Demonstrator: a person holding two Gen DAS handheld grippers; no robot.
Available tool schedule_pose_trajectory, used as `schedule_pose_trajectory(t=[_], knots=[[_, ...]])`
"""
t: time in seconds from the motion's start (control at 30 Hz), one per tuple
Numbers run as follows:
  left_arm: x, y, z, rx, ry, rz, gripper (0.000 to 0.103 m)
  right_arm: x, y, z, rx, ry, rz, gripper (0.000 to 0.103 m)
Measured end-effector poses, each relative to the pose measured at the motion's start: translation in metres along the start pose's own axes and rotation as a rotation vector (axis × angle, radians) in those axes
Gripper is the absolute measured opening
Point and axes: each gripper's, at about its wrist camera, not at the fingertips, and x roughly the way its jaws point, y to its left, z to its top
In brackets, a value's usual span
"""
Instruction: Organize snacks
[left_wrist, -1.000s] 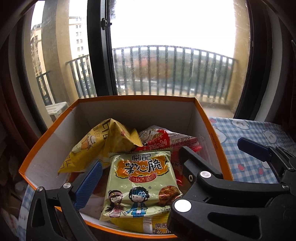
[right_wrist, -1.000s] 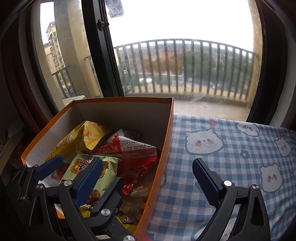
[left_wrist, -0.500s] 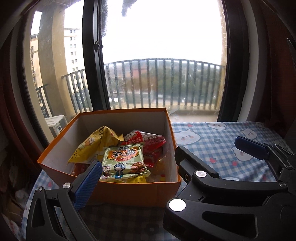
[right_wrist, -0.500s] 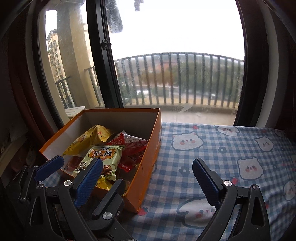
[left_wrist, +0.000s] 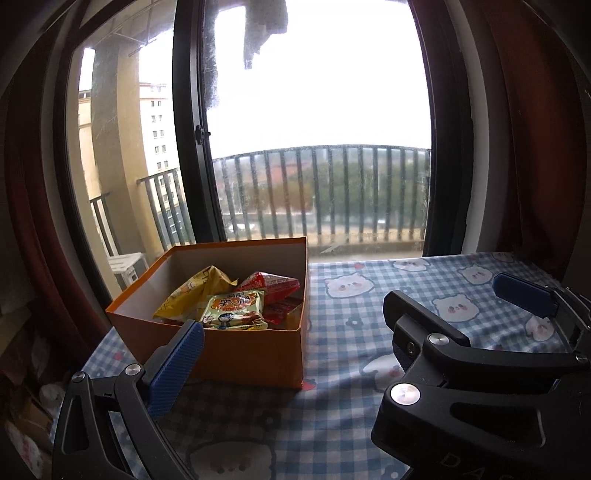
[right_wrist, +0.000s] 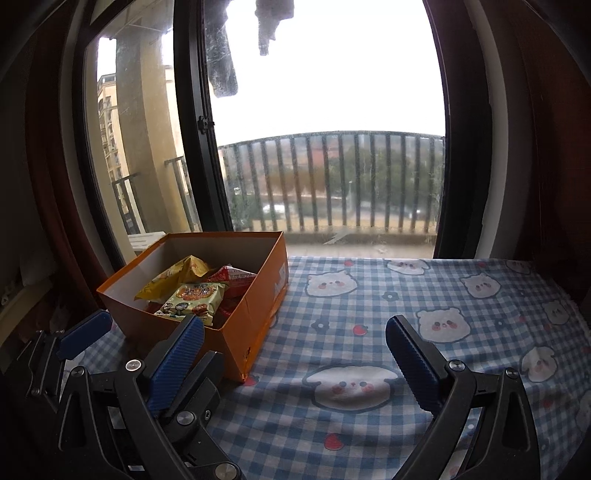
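Observation:
An orange cardboard box (left_wrist: 236, 350) stands at the left of the blue checked tablecloth (right_wrist: 388, 306); it also shows in the right wrist view (right_wrist: 255, 314). It holds several snack packets: a green noodle packet (left_wrist: 234, 310) on top, a yellow bag (left_wrist: 195, 295) and red packets (left_wrist: 273, 286). My left gripper (left_wrist: 288, 354) is open and empty, back from the box's near side. My right gripper (right_wrist: 295, 354) is open and empty over the cloth, right of the box. The right gripper's arm (left_wrist: 480, 369) fills the left view's lower right.
A large window with a black frame (left_wrist: 188, 147) and a balcony railing (right_wrist: 332, 184) lies behind the table. Dark red curtains (left_wrist: 535, 147) hang at both sides. The table's left edge (left_wrist: 92, 362) drops off next to the box, with clutter below.
Both grippers have pulled back and up from the box, which now looks smaller and farther away. The snacks in the box have not moved. Both grippers stayed open.

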Motion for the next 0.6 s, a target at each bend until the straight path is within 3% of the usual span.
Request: schedule_pose_trajectory(t=[0.23,0.37,0.6], knots=[[-0.024,-0.01,-0.007,-0.019,-0.028,-0.032,0.102,-0.034,-0.012,-0.009,-0.007,-0.03,-0.024,0.101],[-0.028,-0.002,-0.012,-0.074,-0.003,-0.046,0.102,-0.051,-0.015,-0.014,-0.017,-0.067,-0.047,0.101],[-0.033,0.001,-0.01,-0.106,0.003,-0.024,0.102,-0.059,-0.019,-0.017,0.002,-0.09,-0.033,0.101]])
